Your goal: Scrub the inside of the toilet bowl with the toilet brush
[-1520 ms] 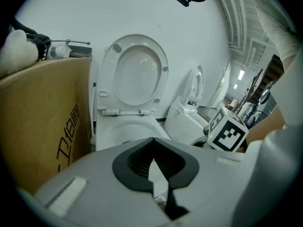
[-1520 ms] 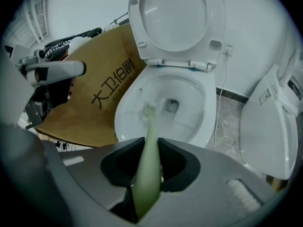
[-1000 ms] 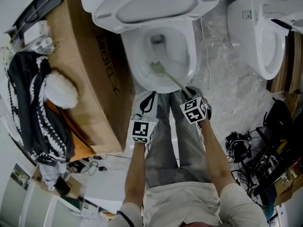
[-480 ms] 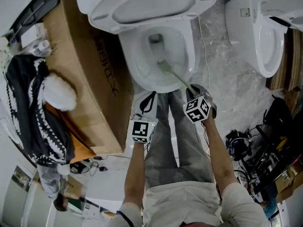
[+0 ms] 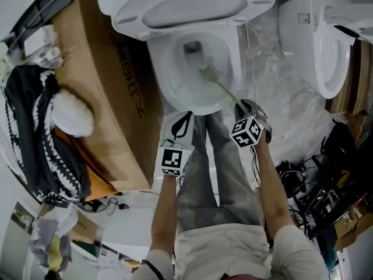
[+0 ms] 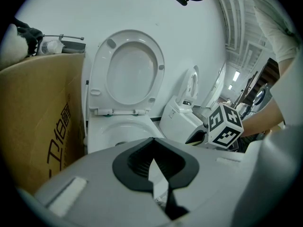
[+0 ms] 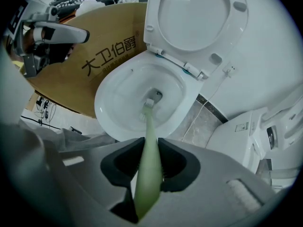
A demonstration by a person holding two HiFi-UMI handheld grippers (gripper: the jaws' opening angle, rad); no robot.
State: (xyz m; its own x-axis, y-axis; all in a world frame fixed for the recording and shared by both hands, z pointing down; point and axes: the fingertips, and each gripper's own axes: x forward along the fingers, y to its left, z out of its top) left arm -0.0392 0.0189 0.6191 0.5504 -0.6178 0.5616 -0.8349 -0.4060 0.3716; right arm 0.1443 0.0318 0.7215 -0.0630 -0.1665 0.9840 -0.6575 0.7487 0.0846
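Note:
A white toilet bowl (image 5: 175,83) stands with its seat and lid (image 5: 186,7) raised. A pale green toilet brush (image 5: 218,86) reaches into the bowl, its head (image 7: 147,109) low inside near the drain. My right gripper (image 7: 150,167) is shut on the brush handle, just outside the bowl's front right rim (image 5: 245,112). My left gripper (image 6: 152,167) hangs in front of the bowl with its jaws closed together and nothing between them; in the head view its marker cube (image 5: 173,159) sits over the person's legs.
A large cardboard box (image 5: 111,86) stands against the toilet's left side, with clothes (image 5: 35,127) piled on it. A second white toilet (image 5: 317,39) stands at the right. A cable (image 5: 250,51) runs down the marble floor. Bags and wires (image 5: 315,185) crowd the lower right.
The brush head has swept from the bowl's lower left toward the upper right inside the bowl. My right gripper has shifted right with it. The left gripper has stayed in place.

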